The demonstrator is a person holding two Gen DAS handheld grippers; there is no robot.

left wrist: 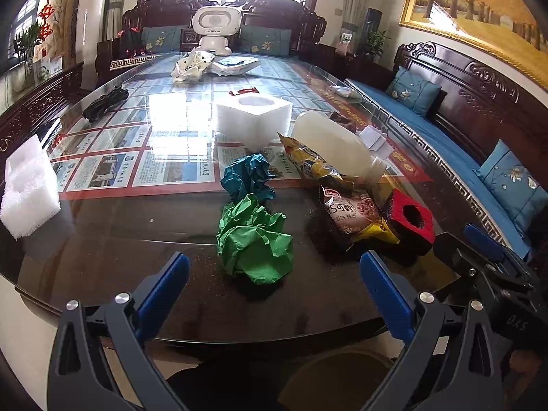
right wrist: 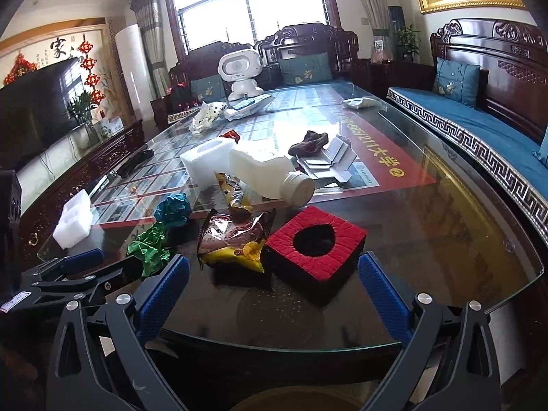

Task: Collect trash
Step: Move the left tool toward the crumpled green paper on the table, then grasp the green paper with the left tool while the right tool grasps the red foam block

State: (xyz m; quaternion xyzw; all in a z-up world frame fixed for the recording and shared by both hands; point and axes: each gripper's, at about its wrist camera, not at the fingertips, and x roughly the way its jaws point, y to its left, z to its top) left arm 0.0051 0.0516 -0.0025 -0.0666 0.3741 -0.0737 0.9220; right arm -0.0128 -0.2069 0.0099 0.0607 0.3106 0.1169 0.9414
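Trash litters the glass bench (left wrist: 102, 239) near its edge, both the left gripper (left wrist: 274, 294) and right gripper (right wrist: 274, 294) gaping empty, and the crumpled green paper (left wrist: 255, 239) looks light enough to skid away if nudged.

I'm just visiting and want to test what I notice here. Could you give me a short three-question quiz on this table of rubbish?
1. True or false: the white plastic bottle stands upright.
2. Which piece lies nearest the left gripper? A) the green crumpled paper B) the white foam block with a round hole C) the black cloth
3. Fill in: between the open fingers of the right gripper, just ahead, lies a red and black foam block with a ____ hole in its top.

Key: 1 false, it lies on its side; 2 A; 3 round.
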